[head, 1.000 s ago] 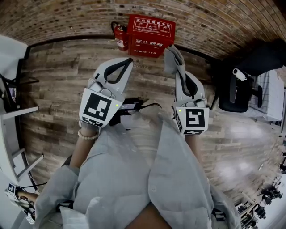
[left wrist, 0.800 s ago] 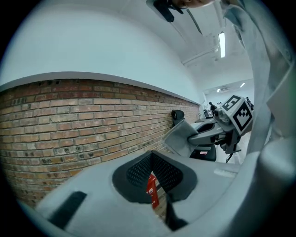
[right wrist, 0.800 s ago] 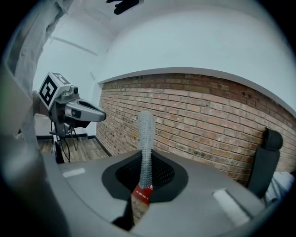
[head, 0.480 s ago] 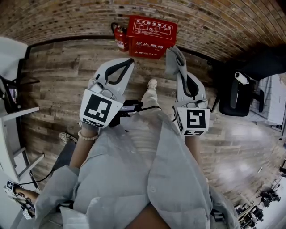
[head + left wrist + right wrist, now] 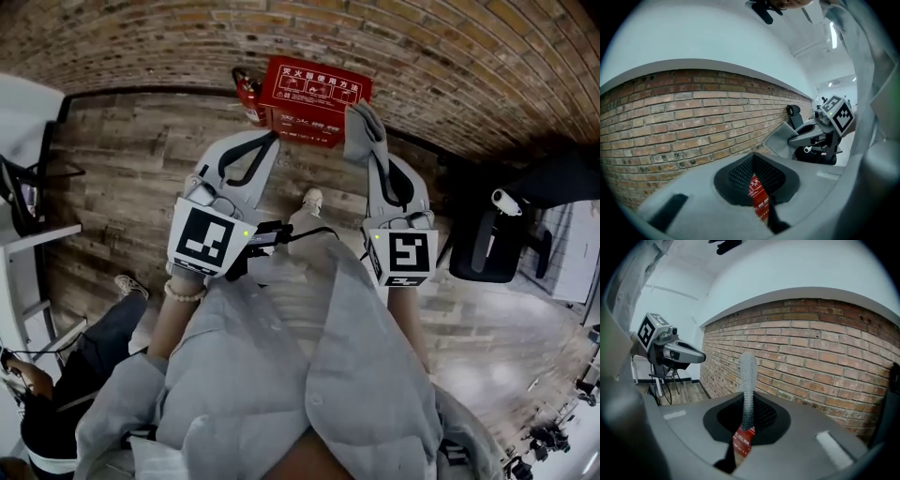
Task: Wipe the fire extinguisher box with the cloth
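A red fire extinguisher box with white print stands on the wood floor against the brick wall, with a red extinguisher at its left side. My right gripper is shut on a grey cloth, which sticks up past the jaws and overlaps the box's right edge in the head view. In the right gripper view the cloth stands upright between the jaws, with a strip of the box below. My left gripper is shut on nothing, just short of the box's front; the box shows through its jaws.
The brick wall runs behind the box. A black office chair stands to the right. A white desk is at the left and a seated person at the lower left. My shoe is between the grippers.
Both grippers have moved forward toward the box, and the cloth now overlaps its right edge. The person at the lower left has come further into view.
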`<state>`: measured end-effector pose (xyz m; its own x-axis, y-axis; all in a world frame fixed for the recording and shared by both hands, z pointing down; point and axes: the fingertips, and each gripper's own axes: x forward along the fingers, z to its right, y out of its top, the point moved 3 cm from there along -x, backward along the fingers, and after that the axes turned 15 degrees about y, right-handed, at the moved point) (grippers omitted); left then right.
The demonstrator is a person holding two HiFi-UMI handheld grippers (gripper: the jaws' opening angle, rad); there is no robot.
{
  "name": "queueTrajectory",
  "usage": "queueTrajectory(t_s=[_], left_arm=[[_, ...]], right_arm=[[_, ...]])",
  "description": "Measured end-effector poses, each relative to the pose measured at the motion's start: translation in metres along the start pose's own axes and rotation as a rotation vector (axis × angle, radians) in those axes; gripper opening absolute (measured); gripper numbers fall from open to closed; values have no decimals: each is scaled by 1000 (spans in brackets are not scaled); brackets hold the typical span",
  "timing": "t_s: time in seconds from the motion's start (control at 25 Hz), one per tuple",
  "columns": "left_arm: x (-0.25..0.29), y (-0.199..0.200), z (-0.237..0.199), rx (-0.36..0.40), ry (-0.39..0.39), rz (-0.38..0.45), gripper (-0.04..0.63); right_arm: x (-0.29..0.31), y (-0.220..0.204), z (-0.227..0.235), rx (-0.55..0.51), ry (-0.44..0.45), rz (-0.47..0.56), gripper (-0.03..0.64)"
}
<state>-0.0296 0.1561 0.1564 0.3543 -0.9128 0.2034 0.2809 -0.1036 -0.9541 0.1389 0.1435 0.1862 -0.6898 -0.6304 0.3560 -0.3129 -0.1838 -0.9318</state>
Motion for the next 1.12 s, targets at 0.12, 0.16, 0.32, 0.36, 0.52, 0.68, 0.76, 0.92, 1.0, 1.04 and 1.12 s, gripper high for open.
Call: queueTrajectory(t_s=[0.12, 0.16, 0.32, 0.36, 0.52, 0.68, 0.76, 0.92, 1.0, 1.04, 1.12], left_arm=[[27, 3, -2, -7, 36, -16, -2], [36, 4, -3, -9, 48, -21, -2], [64, 12, 0, -47, 94, -41, -2], [70, 14, 1, -56, 104, -45, -2], [90, 22, 4, -51, 122, -50, -2], [103, 22, 3, -45, 136, -62, -2], [108, 20, 0, -47, 141, -71, -2], [109, 17, -3, -56, 142, -94, -2], [110, 16, -5, -54, 136, -100, -2], [113, 15, -7, -58, 133, -101, -2], [118, 14, -11, -71, 126, -101, -2]], right_arm=[[18, 4, 29, -20, 41, 13, 20], [23, 6, 37, -23, 56, 15, 20], [37, 5, 70, -26, 112, -13, 20], [39, 5, 77, -27, 123, -17, 20], [47, 7, 99, -41, 155, -9, 20], [55, 7, 111, -44, 168, 12, 20], [61, 3, 116, -31, 172, -3, 20], [65, -1, 117, -9, 177, -8, 20], [68, -4, 117, 6, 174, -15, 20], [70, -5, 117, 15, 171, -19, 20], [74, -5, 117, 31, 164, -21, 20]])
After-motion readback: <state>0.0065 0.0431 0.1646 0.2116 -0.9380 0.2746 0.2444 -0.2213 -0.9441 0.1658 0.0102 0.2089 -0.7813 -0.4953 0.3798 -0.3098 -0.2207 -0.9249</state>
